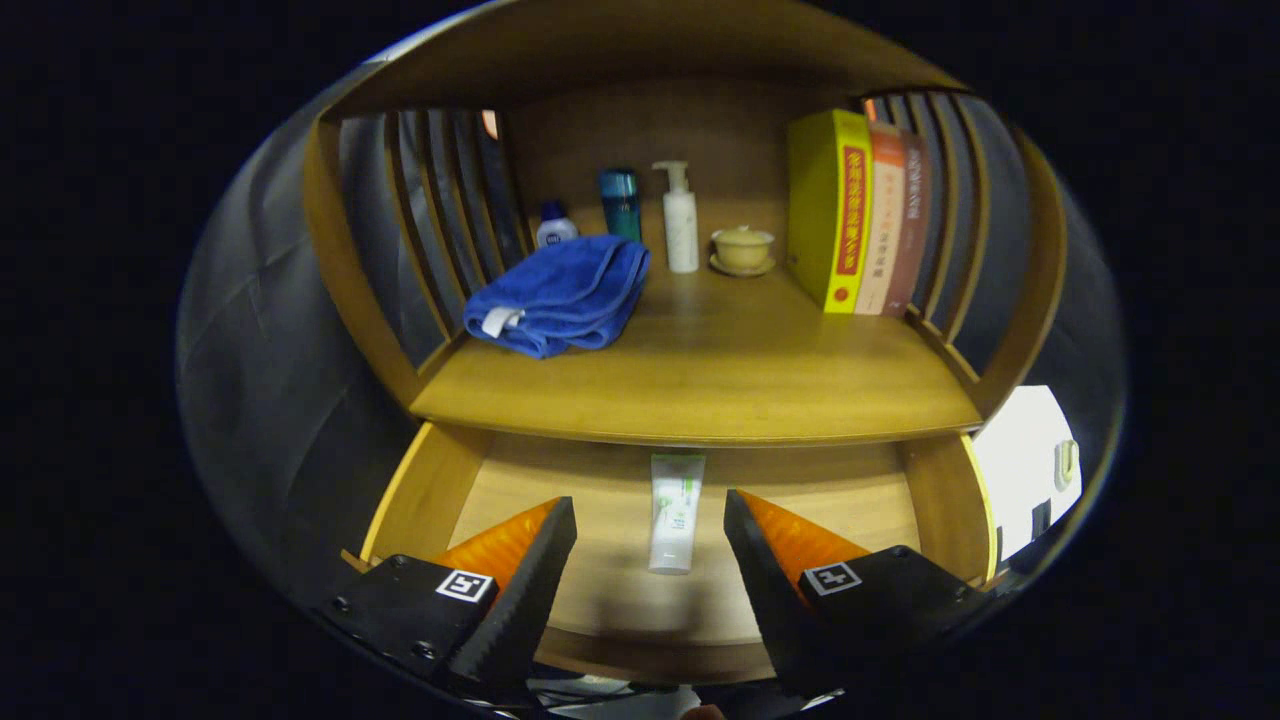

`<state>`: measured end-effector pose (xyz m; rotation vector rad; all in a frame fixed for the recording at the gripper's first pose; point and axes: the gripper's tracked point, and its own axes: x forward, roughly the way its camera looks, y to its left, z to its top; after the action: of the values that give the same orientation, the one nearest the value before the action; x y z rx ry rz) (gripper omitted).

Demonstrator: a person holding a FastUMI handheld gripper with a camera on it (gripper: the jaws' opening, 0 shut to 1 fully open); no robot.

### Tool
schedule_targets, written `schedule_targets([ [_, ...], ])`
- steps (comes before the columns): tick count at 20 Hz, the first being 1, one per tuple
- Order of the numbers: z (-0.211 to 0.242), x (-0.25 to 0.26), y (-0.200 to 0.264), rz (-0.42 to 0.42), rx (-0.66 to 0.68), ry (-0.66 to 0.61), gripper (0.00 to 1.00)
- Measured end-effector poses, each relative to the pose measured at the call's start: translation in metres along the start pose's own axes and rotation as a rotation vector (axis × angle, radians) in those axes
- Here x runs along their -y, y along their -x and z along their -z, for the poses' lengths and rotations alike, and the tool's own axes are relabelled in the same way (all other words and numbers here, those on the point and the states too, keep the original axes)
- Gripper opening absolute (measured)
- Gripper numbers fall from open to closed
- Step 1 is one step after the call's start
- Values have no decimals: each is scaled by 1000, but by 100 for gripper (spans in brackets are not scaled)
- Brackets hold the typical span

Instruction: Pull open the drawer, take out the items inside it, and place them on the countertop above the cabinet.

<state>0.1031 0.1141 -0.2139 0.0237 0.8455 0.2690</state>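
Gripper view: drawer (pixel 430 490) already pulled out below the countertop (pixel 700 385); the pull step looks done, pick step in hand. One item seen inside, a white tube (pixel 675 512) w/ green print, lying flat on the drawer floor, long axis pointing away from the gripper (pixel 650 530), cap end nearer. The far end sits just under the countertop's front lip. Can't tell if more items lie further back under the lip.

Jaws apart, nothing held. Tube lies between the two fingers, roughly centred, no contact yet.

Next move, as I judge it: drop down into the drawer, keep the tube centred, close across its narrow width, lift, then clear the lip before going up and over to the countertop. Flat soft tube, so may squash or slip if pinched near the end.

Around: on the countertop a folded blue towel (pixel 555 295) at left front, small bottle (pixel 555 225), teal bottle (pixel 620 203), pump bottle (pixel 681 220), lidded cup (pixel 742 248) at back, books (pixel 860 215) upright at right. Bare middle front = free spot to set down. Obstacles: overhanging lip, drawer side walls close to the fingers.
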Motion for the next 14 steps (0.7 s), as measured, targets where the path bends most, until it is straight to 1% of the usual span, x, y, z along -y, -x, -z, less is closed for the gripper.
schedule_targets([
  [4, 11, 5, -49, 24, -183, 9, 97],
  [6, 19, 6, -66, 40, -248, 12, 98],
  [11, 36, 16, -100, 79, -364, -10, 98],
  [14, 45, 19, -113, 101, -404, -31, 98],
])
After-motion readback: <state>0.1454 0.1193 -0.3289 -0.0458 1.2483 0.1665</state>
